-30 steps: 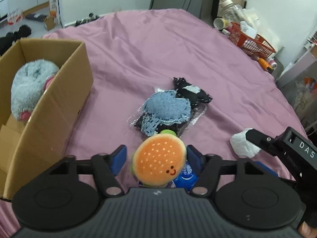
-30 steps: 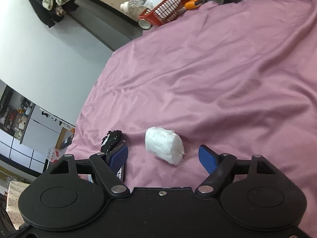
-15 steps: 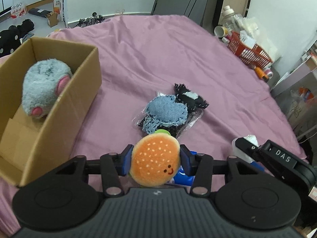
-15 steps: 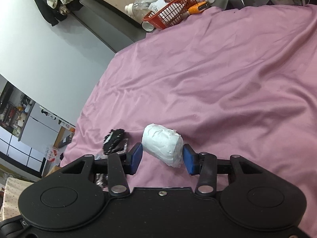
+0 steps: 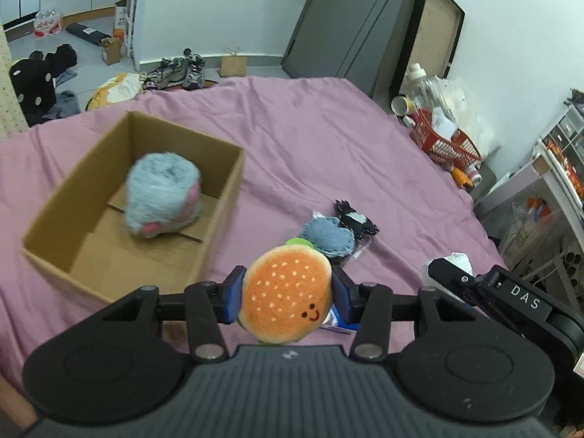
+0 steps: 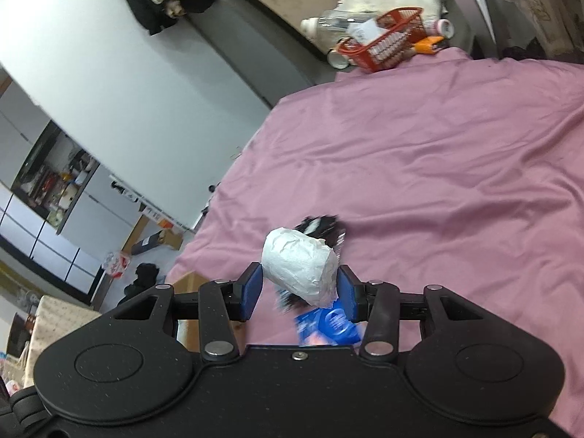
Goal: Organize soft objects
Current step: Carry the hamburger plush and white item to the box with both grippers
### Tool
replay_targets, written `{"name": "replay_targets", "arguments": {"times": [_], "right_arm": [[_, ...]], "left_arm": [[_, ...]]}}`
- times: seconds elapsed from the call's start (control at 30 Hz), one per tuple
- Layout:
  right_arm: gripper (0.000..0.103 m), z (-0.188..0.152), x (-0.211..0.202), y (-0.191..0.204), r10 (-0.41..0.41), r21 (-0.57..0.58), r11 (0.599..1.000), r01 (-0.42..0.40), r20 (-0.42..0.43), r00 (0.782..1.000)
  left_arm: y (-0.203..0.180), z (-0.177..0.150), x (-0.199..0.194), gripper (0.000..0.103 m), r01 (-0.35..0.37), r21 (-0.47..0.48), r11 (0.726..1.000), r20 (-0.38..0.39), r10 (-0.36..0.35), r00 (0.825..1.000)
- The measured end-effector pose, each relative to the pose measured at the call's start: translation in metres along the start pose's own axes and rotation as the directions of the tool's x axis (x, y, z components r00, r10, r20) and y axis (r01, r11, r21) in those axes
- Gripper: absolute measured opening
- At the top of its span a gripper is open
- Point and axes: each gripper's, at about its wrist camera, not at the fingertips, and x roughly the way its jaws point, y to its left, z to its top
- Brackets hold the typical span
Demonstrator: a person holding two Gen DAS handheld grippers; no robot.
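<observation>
In the left wrist view, a burger plush point(image 5: 287, 294) is clamped between the blue pads of the left tool point(image 5: 286, 295), held above the purple bedsheet point(image 5: 328, 138) beside an open cardboard box point(image 5: 222, 197) containing a grey furry toy point(image 5: 163, 194); "DAS" is read on the right tool's body. In the right wrist view, a white wad point(image 6: 300, 266) is gripped by the right tool point(image 6: 299, 294) above the sheet, with a blurred blue packet point(image 6: 330, 323) below, its print unreadable.

The grey plush point(image 5: 162, 194) in the box point(image 5: 222, 197) was blurred; the burger point(image 5: 287, 294) hid most of a blue packet point(image 6: 330, 323).
</observation>
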Motion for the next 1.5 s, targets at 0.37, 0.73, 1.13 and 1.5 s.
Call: {"name": "replay_targets", "arguments": {"times": [0.37,0.73,1.13,1.5], "right_arm": [[0.044,-0.025,-0.025,0.062,-0.011,-0.058,0.998,0.010,-0.009,1.000],[0.044,-0.042,-0.031,0.111,-0.031,-0.120,0.992,0.027,-0.032,0.999],[0.044,-0.067,-0.005,0.152,-0.060,-0.185,0.982,0.036,-0.129,0.990],[0.044,-0.081,0.029,0.165,-0.083,-0.193,0.980,0.044,-0.198,0.977]], "left_arm": [[0.040,0.013,-0.044,0.048,0.034,-0.021,0.999,0.020,-0.033,0.999],[0.080,0.033,-0.064,0.049,0.061,-0.016,0.998,0.026,-0.060,0.998],[0.122,0.046,-0.059,0.049,0.061,-0.038,0.997,-0.003,-0.061,0.998],[0.151,0.056,-0.029,0.049,0.047,-0.084,0.995,-0.043,-0.051,0.998]]}}
